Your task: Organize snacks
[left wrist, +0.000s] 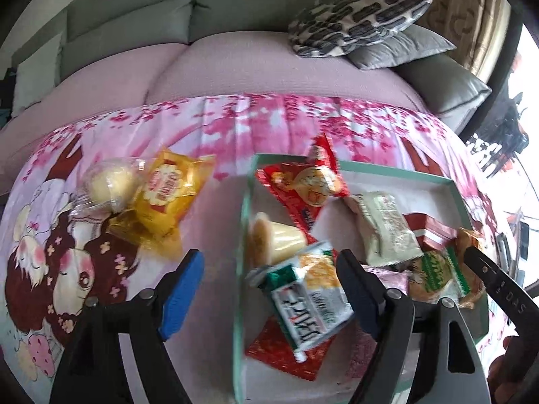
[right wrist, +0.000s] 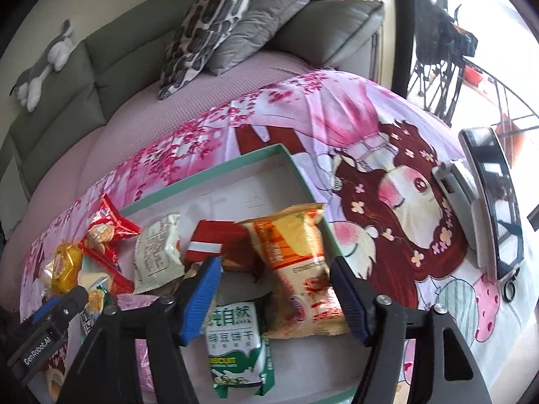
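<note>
The left claw [left wrist: 269, 289] hangs spread and empty over the box [left wrist: 460, 195] rim, so it should swing left to the yellow packet [left wrist: 168, 195] on the bedspread [left wrist: 235, 124] while the right claw [right wrist: 274, 291], also apart, straddles the orange-yellow bag [right wrist: 296, 262].

we read "biscuit" on the green and white packet [right wrist: 235, 346], "genrobot.ai" on the left gripper [right wrist: 50, 323], and "das" on the right gripper's finger [left wrist: 505, 294].

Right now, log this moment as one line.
left gripper: open, empty | right gripper: open, over box | box: part-filled | outside box: yellow packet, clear-wrapped bun
</note>
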{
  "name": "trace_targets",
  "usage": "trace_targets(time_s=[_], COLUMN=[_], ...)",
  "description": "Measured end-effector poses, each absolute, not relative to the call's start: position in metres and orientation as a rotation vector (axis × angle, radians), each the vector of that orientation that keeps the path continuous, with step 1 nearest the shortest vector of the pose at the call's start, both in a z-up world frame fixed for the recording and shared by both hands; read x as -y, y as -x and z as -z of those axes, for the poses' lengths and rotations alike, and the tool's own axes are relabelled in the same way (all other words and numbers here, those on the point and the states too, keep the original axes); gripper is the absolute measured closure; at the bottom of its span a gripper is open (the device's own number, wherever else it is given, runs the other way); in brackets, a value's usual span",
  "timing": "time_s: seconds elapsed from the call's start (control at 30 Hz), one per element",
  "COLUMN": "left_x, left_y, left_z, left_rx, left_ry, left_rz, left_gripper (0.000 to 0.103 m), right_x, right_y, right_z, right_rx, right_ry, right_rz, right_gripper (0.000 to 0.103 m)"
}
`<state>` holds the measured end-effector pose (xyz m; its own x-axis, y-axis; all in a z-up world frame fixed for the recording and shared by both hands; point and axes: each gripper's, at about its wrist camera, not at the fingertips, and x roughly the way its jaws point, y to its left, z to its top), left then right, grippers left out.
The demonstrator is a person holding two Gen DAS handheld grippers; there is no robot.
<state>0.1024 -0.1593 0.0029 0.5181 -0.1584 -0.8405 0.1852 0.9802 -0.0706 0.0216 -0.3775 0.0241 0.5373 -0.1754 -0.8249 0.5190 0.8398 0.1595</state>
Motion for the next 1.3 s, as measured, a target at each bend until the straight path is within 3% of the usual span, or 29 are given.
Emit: trace_targets(time_s=[0.43, 0.5, 1.3], left_x=[0.123, 0.118, 0.057], left_y=[-0.112, -0.113, -0.119], left_z=[0.009, 0.01, 0.004], left_rx=[-1.018, -1.017, -0.981], left_ry=[0.006, 0.016, 0.064], left_rz=[0.04, 0.022, -0.1], left_gripper=[0.013, 0.01, 0.009], right_x=[0.338, 0.332, 0.257], right_y=[-0.039, -0.041, -0.067], right_z=[-0.033, -0.034, -0.035], right_rx=[-0.87, -0.866, -0.864], right_ry=[-0.329, -0.319, -0.243], right_rz=[0.317, 0.301, 0.153], right_gripper=[0.003, 0.002, 0.0])
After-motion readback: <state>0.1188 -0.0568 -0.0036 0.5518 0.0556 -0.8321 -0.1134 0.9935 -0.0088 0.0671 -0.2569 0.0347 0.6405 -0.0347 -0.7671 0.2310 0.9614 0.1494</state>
